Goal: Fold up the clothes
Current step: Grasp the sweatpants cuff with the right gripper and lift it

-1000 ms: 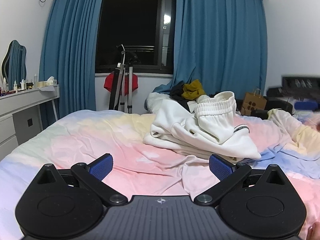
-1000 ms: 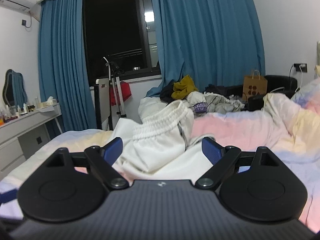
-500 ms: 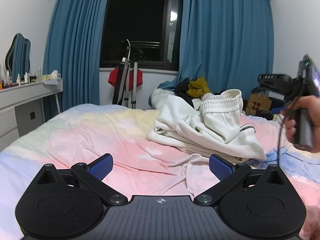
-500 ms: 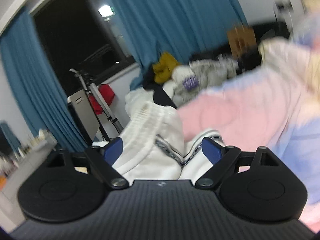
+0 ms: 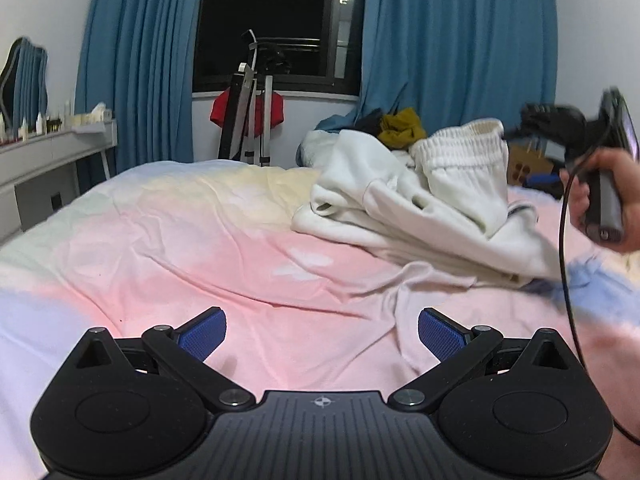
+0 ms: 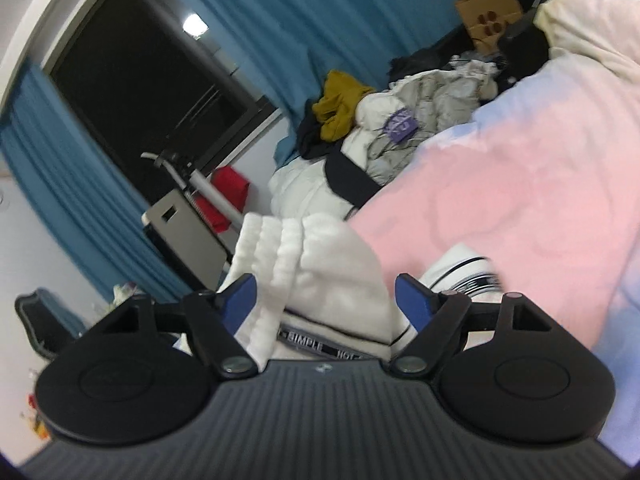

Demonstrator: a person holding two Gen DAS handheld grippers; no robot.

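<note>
A heap of white clothes (image 5: 424, 204) lies on the pink and pastel bedspread (image 5: 208, 240), right of the middle. Its ribbed white waistband (image 5: 460, 142) stands up on top. My left gripper (image 5: 322, 330) is open and empty, low over the bedspread, short of the heap. My right gripper (image 6: 325, 300) is open, tilted, with the ribbed waistband (image 6: 288, 256) between its blue pads, not pinched. In the left wrist view the right gripper (image 5: 560, 124) is held by a hand at the heap's right end.
A pile of other clothes, mustard (image 6: 340, 104) and grey (image 6: 436, 100), lies at the bed's far end below blue curtains (image 5: 452, 40). A brown paper bag (image 6: 490, 16), a folded stand (image 5: 246, 116) and a white dresser (image 5: 44, 160) surround the bed.
My right gripper has tilted and dropped closer onto the white heap, the waistband now between its pads. My left gripper has shifted slightly; the hand with the right gripper moved to the heap.
</note>
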